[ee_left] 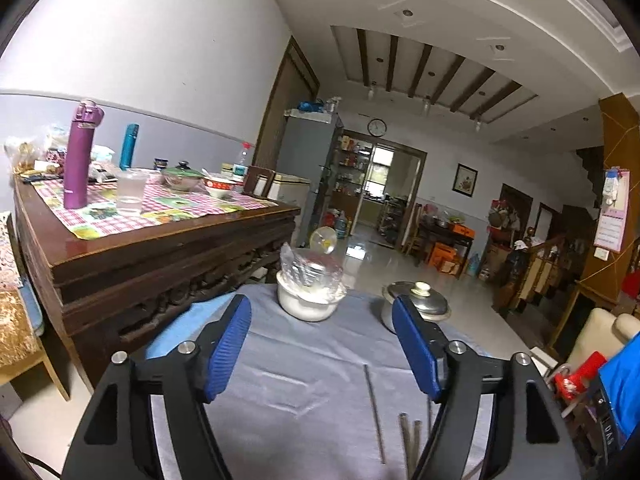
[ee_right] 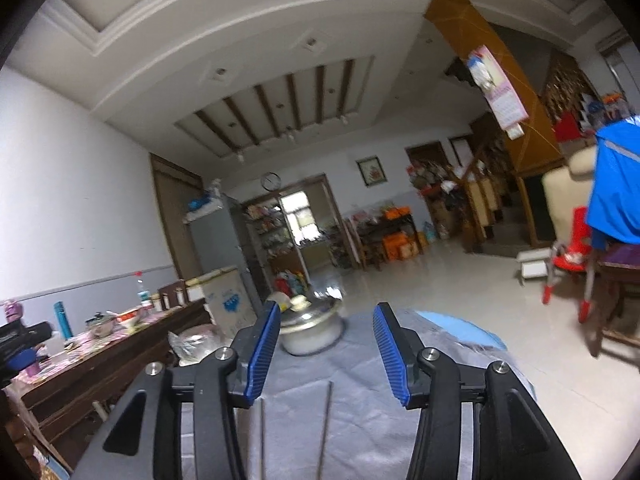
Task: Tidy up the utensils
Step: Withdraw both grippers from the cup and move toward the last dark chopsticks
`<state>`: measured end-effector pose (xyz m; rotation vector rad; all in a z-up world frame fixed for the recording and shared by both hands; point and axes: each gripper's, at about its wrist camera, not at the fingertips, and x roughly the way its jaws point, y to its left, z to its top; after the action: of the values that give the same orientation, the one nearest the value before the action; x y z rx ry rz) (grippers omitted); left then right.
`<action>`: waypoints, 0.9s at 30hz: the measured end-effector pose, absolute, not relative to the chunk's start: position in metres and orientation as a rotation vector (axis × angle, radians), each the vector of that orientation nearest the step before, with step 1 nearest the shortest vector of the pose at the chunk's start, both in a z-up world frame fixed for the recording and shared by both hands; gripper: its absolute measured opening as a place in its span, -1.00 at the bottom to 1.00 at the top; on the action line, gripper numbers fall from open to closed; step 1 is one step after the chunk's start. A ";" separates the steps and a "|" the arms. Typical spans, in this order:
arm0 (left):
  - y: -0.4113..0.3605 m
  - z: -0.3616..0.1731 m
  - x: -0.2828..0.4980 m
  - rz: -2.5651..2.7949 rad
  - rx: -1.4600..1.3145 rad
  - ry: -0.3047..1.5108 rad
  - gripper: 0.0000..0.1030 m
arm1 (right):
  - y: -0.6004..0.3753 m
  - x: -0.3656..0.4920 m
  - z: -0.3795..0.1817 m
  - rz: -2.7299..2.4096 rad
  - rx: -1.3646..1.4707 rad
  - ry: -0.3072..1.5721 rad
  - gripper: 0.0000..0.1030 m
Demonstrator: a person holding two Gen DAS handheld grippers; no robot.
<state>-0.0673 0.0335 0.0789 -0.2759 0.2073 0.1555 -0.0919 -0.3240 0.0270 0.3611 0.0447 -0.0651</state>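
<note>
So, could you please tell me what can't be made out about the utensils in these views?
- Chopsticks, left wrist view: lower ends cut off by the bottom edge and the right finger of the left tongs; count unclear.
- Two thin sticks, right wrist view: motion-blurred, running off the bottom edge.
- White bowl: contents hidden under crinkled plastic.

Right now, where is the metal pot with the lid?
In the left wrist view, the metal pot stands on the grey cloth, far right, beside the white bowl.
</note>
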 end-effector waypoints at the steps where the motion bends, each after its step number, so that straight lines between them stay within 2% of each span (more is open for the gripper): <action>1: 0.036 0.078 -0.066 0.163 -0.274 0.215 0.47 | -0.330 -0.089 0.024 -0.077 0.379 0.068 0.00; 7: 0.053 0.061 -0.049 0.224 -0.248 0.315 0.50 | -0.355 -0.073 0.009 -0.098 0.435 0.202 0.00; 15: 0.075 0.009 -0.017 0.284 -0.247 0.559 0.50 | -0.365 -0.049 -0.024 -0.082 0.472 0.384 0.00; 27: 0.075 -0.031 0.005 0.267 -0.193 0.706 0.50 | -0.350 -0.018 -0.052 -0.054 0.461 0.529 0.00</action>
<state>0.0052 0.0750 -0.0306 -0.1930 0.7058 0.2670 -0.0181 -0.3497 -0.0524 0.4609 0.5287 -0.0536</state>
